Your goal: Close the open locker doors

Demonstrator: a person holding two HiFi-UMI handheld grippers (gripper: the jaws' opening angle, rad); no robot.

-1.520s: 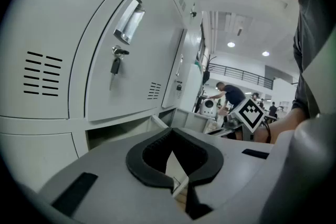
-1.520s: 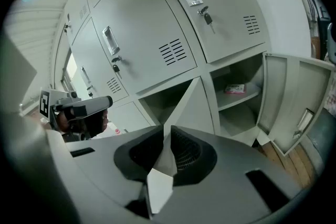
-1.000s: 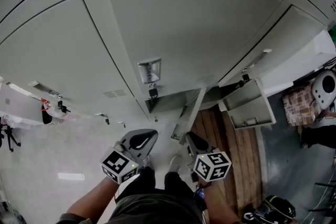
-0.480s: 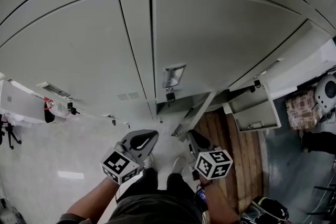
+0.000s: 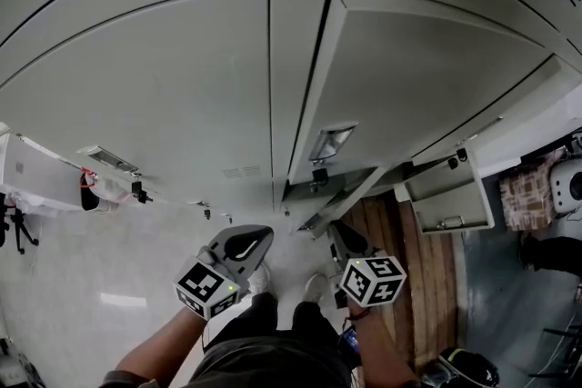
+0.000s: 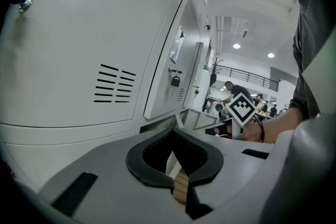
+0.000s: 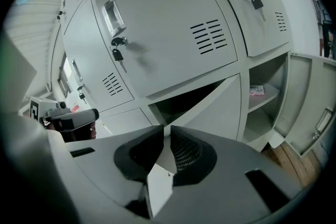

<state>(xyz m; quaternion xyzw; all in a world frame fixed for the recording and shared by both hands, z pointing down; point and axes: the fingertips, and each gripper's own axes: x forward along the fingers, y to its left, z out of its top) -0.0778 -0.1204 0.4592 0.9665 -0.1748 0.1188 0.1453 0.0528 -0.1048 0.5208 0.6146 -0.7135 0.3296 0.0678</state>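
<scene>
Grey lockers fill the head view. Low down, one small door swings half open, and a second small door to its right stands wide open. In the right gripper view the same half-open door and the wide-open door are ahead. The tall door above them carries a handle and a padlock; its left edge seems to stand slightly proud. My left gripper and right gripper are both shut, empty, and short of the lockers.
A pink item lies on a shelf inside the wide-open compartment. Wooden flooring lies below the open doors, pale floor to the left. The person's feet are between the grippers. People stand in the far hall.
The head view has swung left, so the lockers and both open doors have slid to the right in the picture. Both grippers stay shut in the same place.
</scene>
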